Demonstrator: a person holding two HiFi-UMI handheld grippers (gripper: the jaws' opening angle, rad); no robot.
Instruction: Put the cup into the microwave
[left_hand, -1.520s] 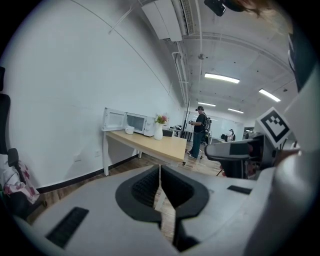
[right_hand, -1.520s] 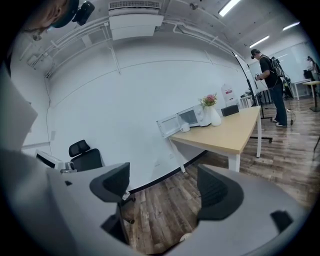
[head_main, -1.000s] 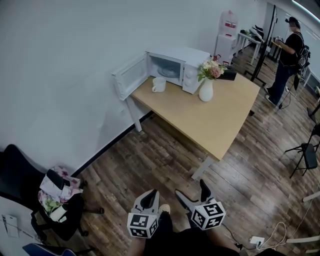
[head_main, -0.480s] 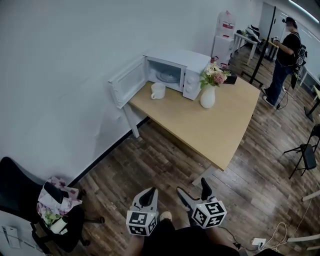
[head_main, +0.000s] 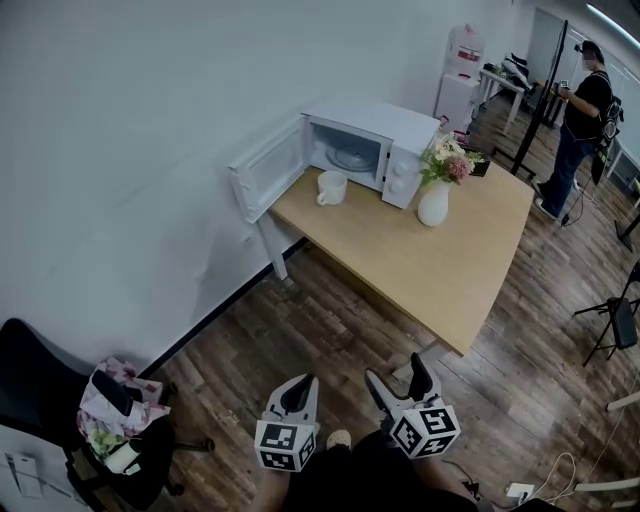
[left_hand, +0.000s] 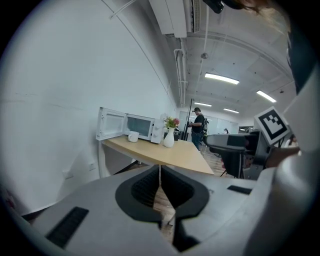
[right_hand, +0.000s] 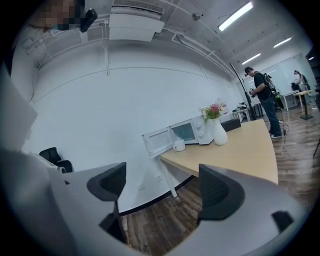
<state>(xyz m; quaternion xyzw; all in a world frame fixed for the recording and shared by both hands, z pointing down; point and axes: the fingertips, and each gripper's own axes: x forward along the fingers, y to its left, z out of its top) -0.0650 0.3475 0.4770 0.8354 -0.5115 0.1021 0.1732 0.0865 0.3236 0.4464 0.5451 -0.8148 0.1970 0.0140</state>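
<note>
1. The task has hardly begun, as I judge it. The cup (head_main: 331, 187) stands on the table (head_main: 440, 265), just in front of the microwave (head_main: 390, 125). The microwave's door (head_main: 268, 178) hangs wide open, and there is no cup inside.
2. Both grippers are low over the wooden floor (head_main: 300, 320), well apart from the table. The left gripper (head_main: 299, 388) has its jaws pressed together with nothing between them. The right gripper (head_main: 396, 372) has its jaws spread wide and is empty.
3. What is left is nearly everything: walk up to the table, take hold of the cup and set it inside the microwave.
4. Only the head view shows the layout from above: the vase (head_main: 434, 203) of flowers beside the microwave, a black chair (head_main: 40, 365) at the lower left and a person (head_main: 582, 110) far off at the right.
5. The gripper views look level across the room. They show how each pair of jaws stands, and the ceiling lights (left_hand: 220, 78), which the head view misses.
</note>
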